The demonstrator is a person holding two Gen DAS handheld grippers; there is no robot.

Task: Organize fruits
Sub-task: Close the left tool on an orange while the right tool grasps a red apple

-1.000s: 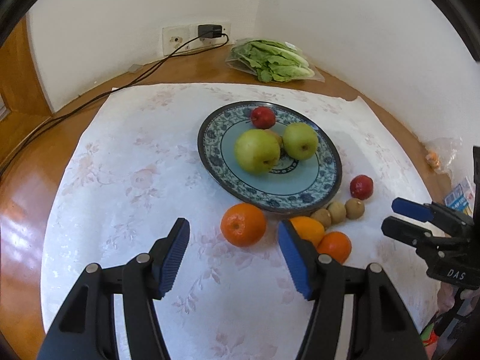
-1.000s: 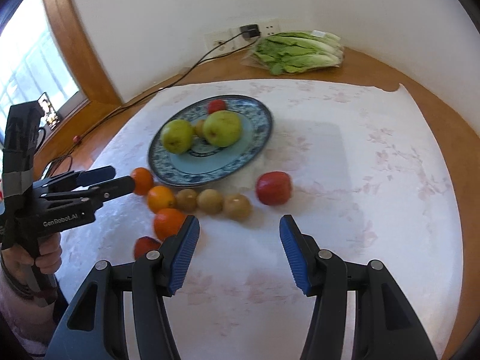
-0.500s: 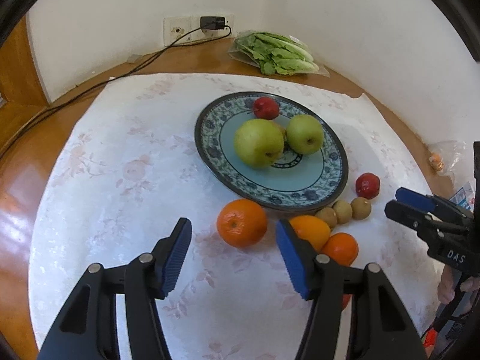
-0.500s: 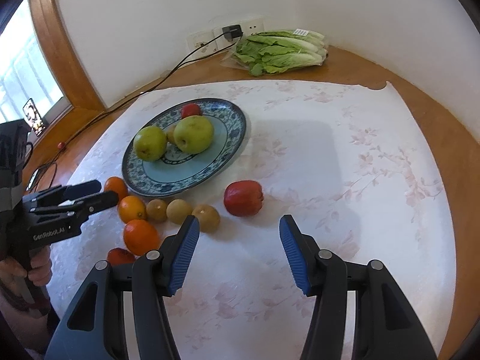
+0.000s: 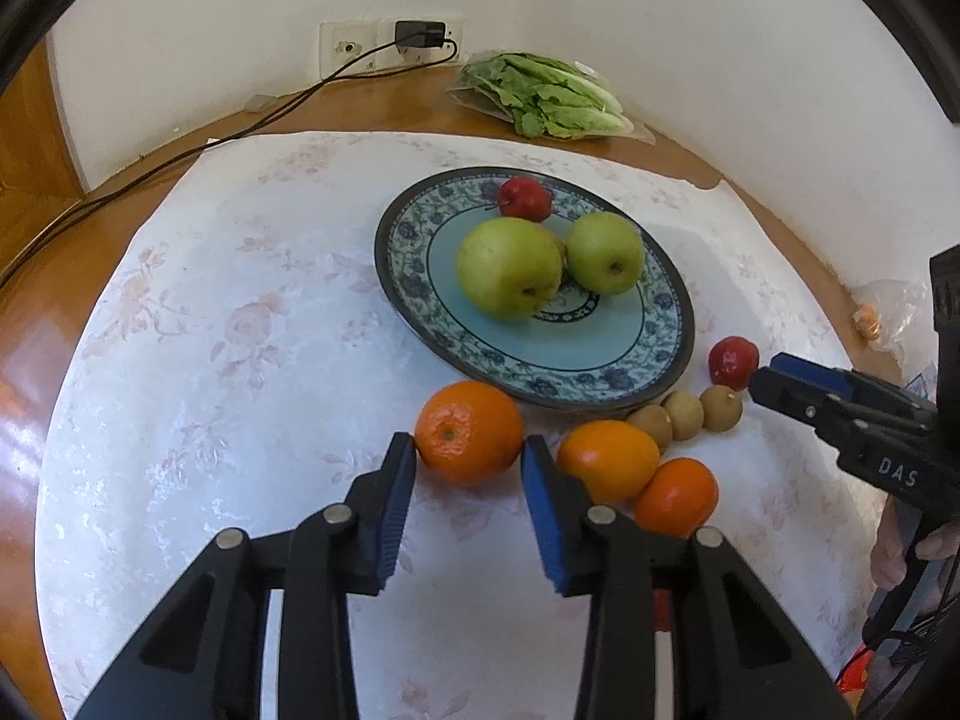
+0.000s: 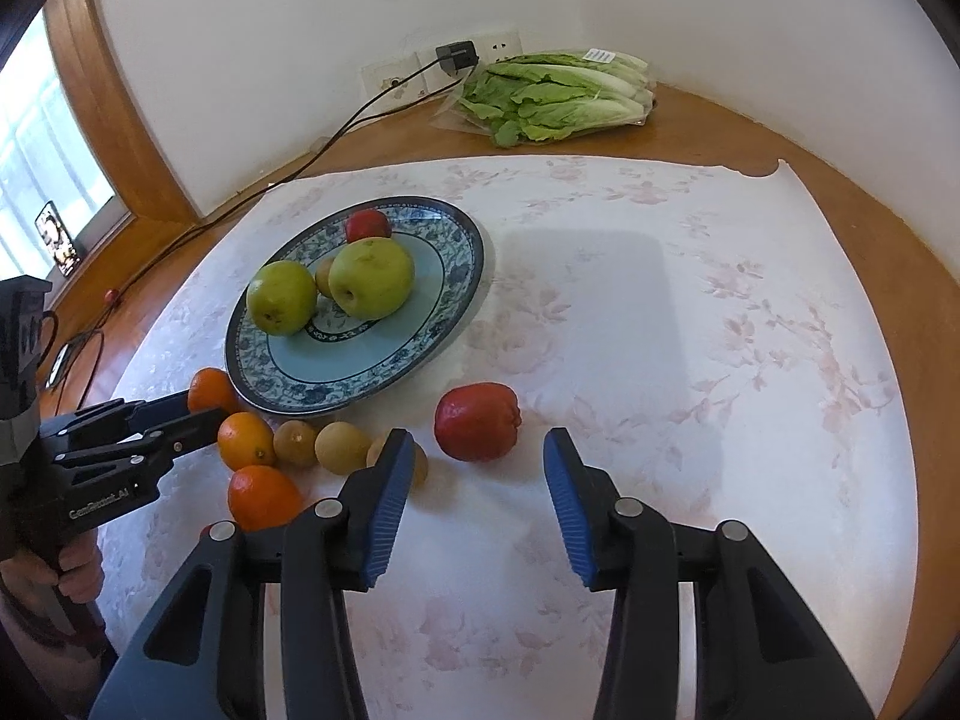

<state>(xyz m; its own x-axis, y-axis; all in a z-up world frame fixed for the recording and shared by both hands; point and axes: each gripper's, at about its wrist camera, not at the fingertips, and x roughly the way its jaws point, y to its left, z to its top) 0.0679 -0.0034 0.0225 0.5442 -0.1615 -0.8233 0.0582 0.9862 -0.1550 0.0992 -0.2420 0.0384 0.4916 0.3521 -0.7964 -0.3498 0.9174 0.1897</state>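
Jaws closing, left gripper [image 5: 468, 450] flanking dimpled orange [image 5: 469, 431], ribbed pads

Right tool [image 6: 474, 489] closing, red fruit [image 6: 477, 421] ahead

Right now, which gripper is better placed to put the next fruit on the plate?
Left. The left gripper is closing with its pads at the nearest orange's sides, beside the plate. The right gripper, also closing, sits short of the red fruit.
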